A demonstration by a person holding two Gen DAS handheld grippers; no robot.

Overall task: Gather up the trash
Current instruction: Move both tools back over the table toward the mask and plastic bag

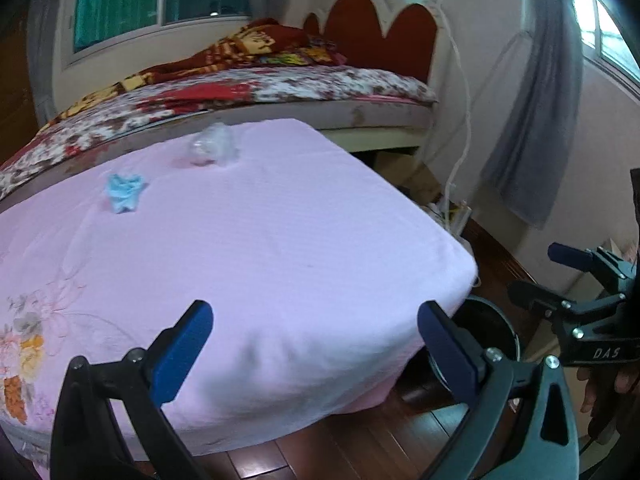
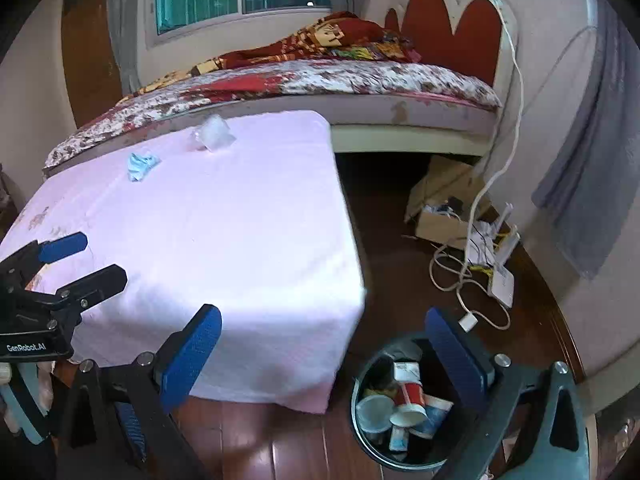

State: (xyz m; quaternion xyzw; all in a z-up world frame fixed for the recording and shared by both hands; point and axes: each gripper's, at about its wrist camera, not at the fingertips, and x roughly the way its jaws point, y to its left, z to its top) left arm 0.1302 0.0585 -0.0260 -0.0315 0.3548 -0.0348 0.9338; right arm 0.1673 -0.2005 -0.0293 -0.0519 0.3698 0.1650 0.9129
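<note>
**Two scraps left on the pink table, both claws empty**

A bedroom with a wooden floor: a low table under a pink cloth (image 2: 224,216) stands against the side of a bed (image 2: 360,80), and a dark trash bin (image 2: 362,432) sits on the floor just off the table's near right corner, presumably set there so scraps can be dropped straight off the edge. It already holds several cups and cartons.

Going left to right, the left gripper (image 1: 316,344) hangs over the near edge of the cloth with its blue pads spread wide and nothing between them. Well ahead of it, toward the far left, lies a crumpled blue scrap (image 1: 125,193); further back and to the right of that sits a clear plastic wrapper (image 1: 214,145), near the bed.

The right gripper (image 2: 324,354) is likewise spread and empty, poised above the gap between table corner and bin, well apart from both scraps.
</note>
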